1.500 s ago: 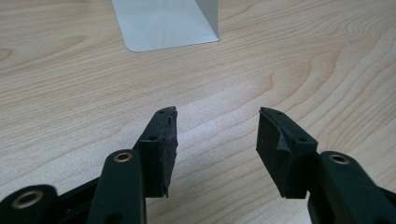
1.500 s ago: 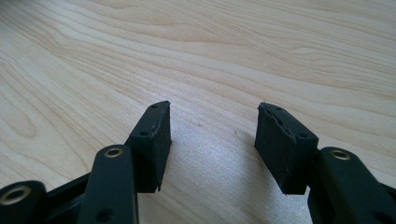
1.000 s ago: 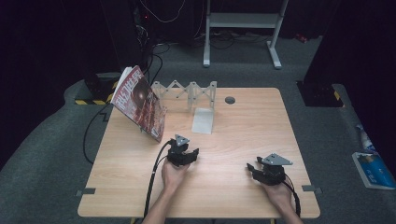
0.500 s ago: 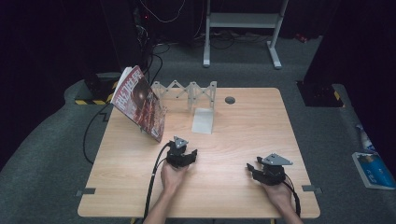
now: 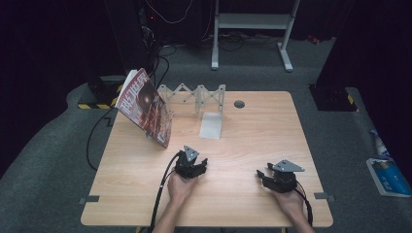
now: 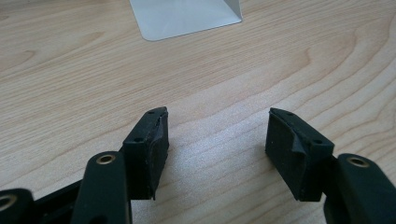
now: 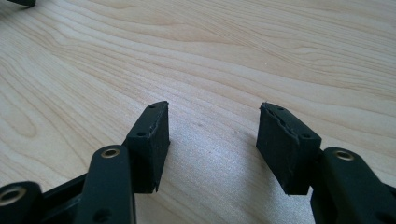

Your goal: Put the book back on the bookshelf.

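The white bookend [image 5: 212,126], the thing nearest the grippers, stands at the middle of the counter [image 5: 252,131], its flat foot lying on the wood and reaching toward the person, its upright plate rising at the far end against the folding lattice rack [image 5: 194,94]; the foot's long axis runs from the person's side toward the far edge. In the left gripper view a corner of that foot [image 6: 182,16] lies ahead of the fingers [image 6: 152,140], well apart from them, with bare wood between. The left gripper [image 5: 193,164] rests low on the counter just short of the bookend, pointing roughly at it, its fingers spread with nothing between them. The right gripper [image 5: 272,177] sits nearer the person's right side, well apart from the left one, pointing left across the counter; in its own view the fingers [image 7: 149,140] are likewise spread over bare wood. To the left of the rack a magazine [image 5: 145,107] with a dark red cover stands tilted, leaning toward the counter's left edge. A small round dark grommet [image 5: 239,104] sits in the wood near the far edge, right of the rack. The rack's slots look empty.
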A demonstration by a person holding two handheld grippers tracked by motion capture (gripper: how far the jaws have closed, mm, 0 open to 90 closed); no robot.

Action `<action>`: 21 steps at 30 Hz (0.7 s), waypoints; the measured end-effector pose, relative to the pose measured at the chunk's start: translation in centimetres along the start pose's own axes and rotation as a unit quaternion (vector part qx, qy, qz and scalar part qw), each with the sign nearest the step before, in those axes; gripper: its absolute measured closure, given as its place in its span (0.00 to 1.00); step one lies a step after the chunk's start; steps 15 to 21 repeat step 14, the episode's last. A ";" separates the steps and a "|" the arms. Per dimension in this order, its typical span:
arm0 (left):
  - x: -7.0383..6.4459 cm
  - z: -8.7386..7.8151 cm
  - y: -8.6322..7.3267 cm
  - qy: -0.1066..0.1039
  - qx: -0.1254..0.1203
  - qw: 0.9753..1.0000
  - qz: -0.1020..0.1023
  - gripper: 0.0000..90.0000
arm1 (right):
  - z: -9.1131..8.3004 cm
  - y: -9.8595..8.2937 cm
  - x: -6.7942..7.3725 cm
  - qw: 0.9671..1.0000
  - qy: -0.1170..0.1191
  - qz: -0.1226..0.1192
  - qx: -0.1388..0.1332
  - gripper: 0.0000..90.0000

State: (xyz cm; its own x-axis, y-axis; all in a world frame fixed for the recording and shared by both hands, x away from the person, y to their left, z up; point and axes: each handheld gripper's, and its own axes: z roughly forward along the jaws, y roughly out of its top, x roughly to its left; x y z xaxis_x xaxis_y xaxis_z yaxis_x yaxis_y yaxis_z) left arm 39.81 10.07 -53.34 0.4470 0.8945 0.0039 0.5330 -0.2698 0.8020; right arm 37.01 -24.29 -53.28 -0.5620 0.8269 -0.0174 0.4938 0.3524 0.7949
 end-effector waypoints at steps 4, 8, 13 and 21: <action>0.0 0.0 0.0 0.001 -0.001 1.000 0.000 0.44 | 0.0 0.0 0.0 1.000 0.000 0.000 0.000 0.48; 0.0 0.0 0.0 0.001 -0.001 1.000 -0.001 0.44 | 0.0 0.0 0.0 1.000 0.001 -0.001 0.000 0.48; 0.0 0.0 0.0 0.004 0.000 1.000 -0.002 0.44 | 0.0 0.0 0.0 1.000 0.001 -0.001 0.000 0.48; 0.0 0.0 0.0 0.004 0.000 1.000 -0.002 0.44 | 0.0 0.0 0.0 1.000 0.001 -0.003 0.000 0.48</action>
